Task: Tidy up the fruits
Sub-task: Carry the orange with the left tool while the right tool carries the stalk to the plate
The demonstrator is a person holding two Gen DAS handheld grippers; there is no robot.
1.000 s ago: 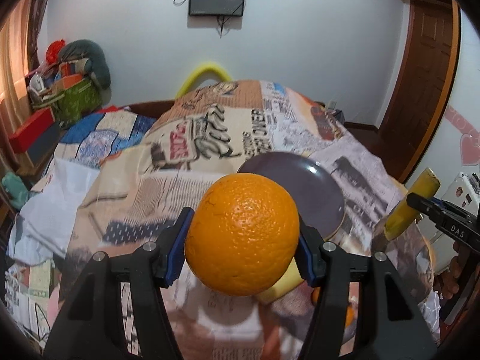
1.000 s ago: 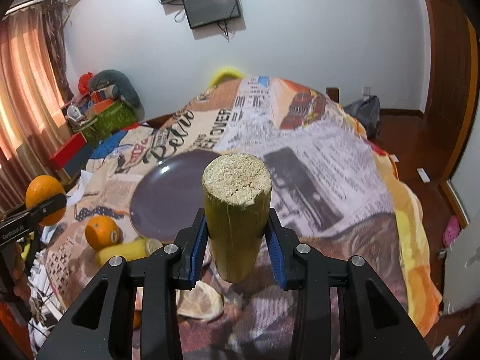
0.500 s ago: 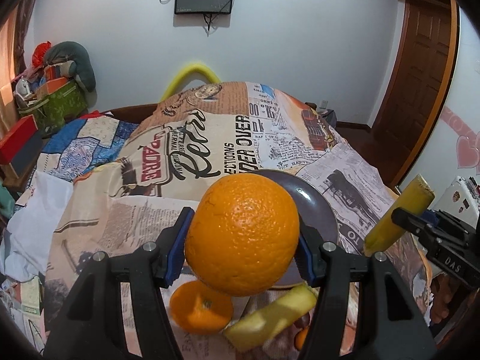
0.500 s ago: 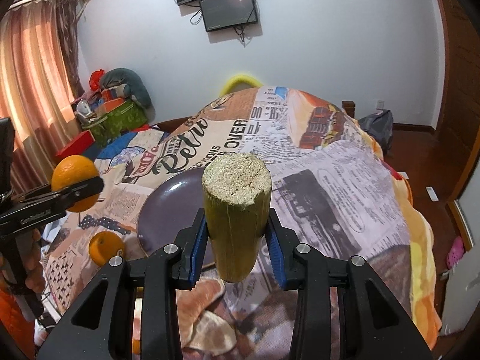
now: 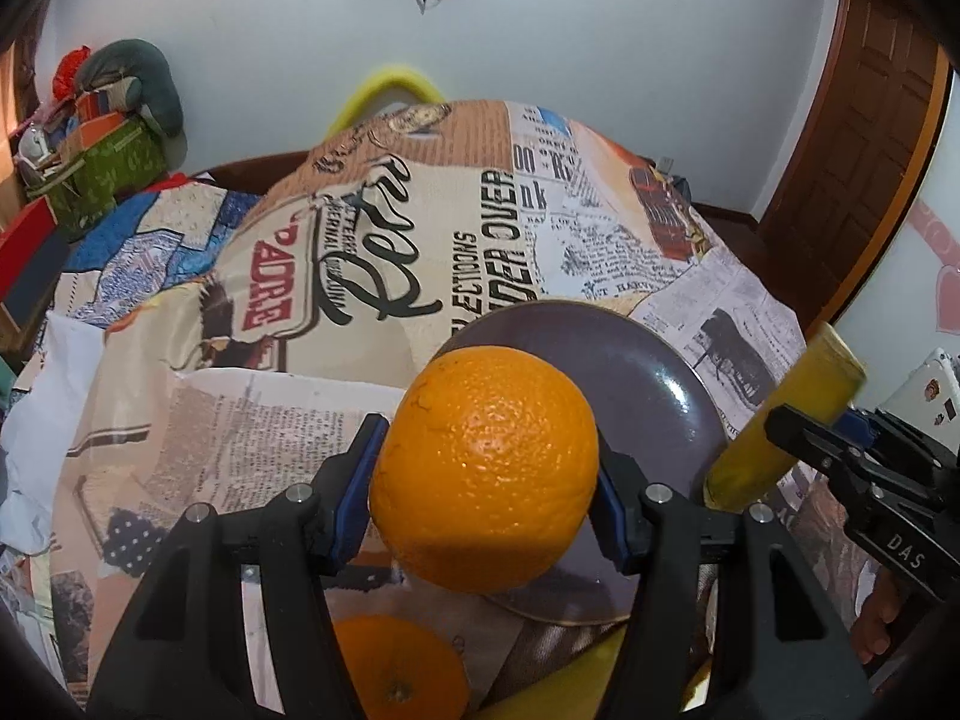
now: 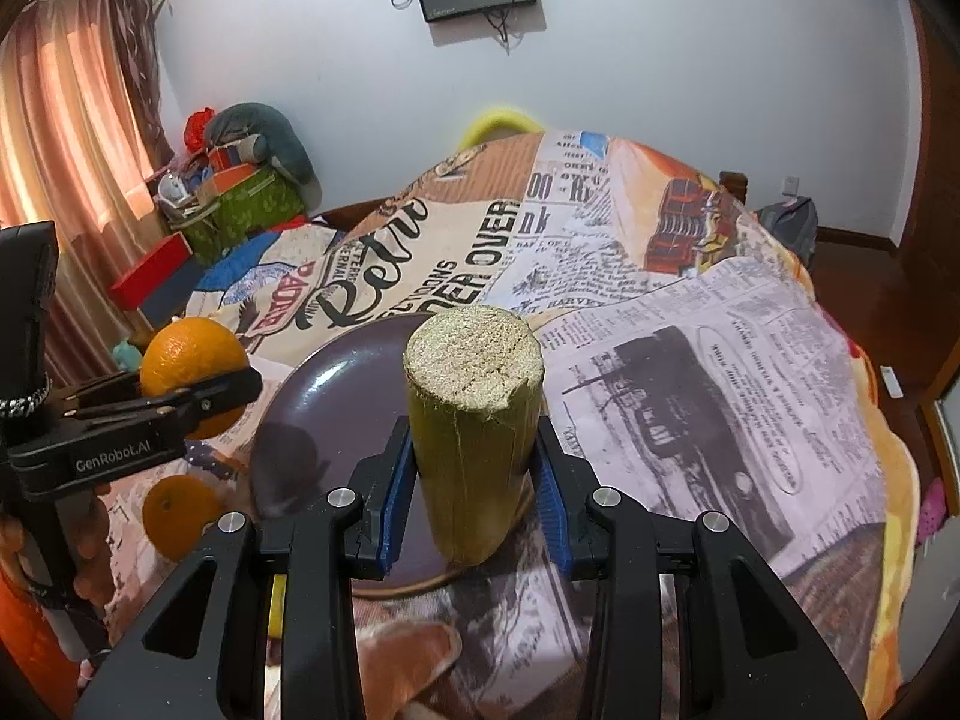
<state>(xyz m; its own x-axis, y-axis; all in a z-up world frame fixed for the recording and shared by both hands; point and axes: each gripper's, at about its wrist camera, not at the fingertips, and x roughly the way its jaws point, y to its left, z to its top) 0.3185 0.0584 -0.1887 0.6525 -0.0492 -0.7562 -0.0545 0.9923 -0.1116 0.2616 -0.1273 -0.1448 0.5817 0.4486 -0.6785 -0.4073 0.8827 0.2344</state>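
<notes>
My left gripper [image 5: 483, 480] is shut on an orange [image 5: 485, 468] and holds it above the near left rim of a dark purple plate [image 5: 648, 372] on the bed. My right gripper [image 6: 474, 480] is shut on a yellow-green sugarcane piece [image 6: 474, 420], upright, above the plate's [image 6: 336, 396] near edge. In the right wrist view the left gripper [image 6: 198, 396] with its orange [image 6: 192, 366] is at the left. In the left wrist view the sugarcane piece [image 5: 780, 420] is at the right. A second orange [image 5: 396, 666] lies on the bed below the left gripper; it also shows in the right wrist view [image 6: 180, 516].
The bed wears a newspaper-print blanket [image 5: 420, 252]. Something yellow [image 5: 576, 678] lies near the second orange. Boxes and bags [image 6: 240, 198] are stacked at the back left by the curtain. A wooden door [image 5: 852, 138] is at the right.
Both grippers have moved forward toward the plate, which now looks larger and closer. The left gripper with its orange has come nearer the plate's rim. Both holds are unchanged.
</notes>
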